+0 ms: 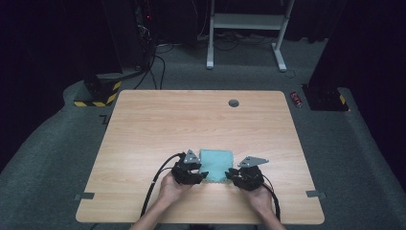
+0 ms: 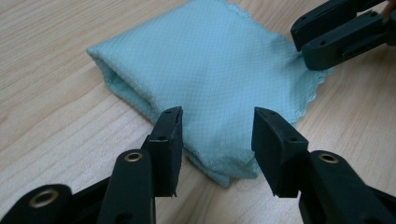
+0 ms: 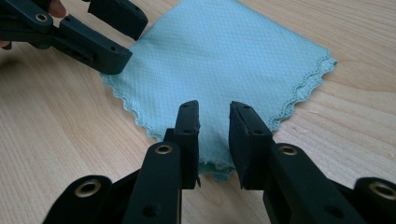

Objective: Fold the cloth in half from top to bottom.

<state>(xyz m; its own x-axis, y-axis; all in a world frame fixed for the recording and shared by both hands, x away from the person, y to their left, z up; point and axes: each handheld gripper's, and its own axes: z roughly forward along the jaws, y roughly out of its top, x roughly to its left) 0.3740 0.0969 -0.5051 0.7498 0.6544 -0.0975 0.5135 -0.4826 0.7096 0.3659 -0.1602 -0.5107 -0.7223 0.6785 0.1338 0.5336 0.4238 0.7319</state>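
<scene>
A folded light-blue cloth (image 1: 216, 165) is laid flat on the wooden table (image 1: 143, 124), between the two claws. The left gripper (image 2: 217, 122) is held open — its jaws are set apart over the near corner of the cloth, not squeezing it. The right gripper (image 3: 213, 122) is narrower — another corner is seen in its gap, but it cannot be told if that corner is pinched.

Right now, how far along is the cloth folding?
Done: the light blue-green woven cloth already lies folded into a small square on the wooden table, a closed fold showing along one side. In hand: the left gripper and right gripper each stand open over a near corner, neither pinching yet. Left: probably closing on the corners and making another fold.
</scene>
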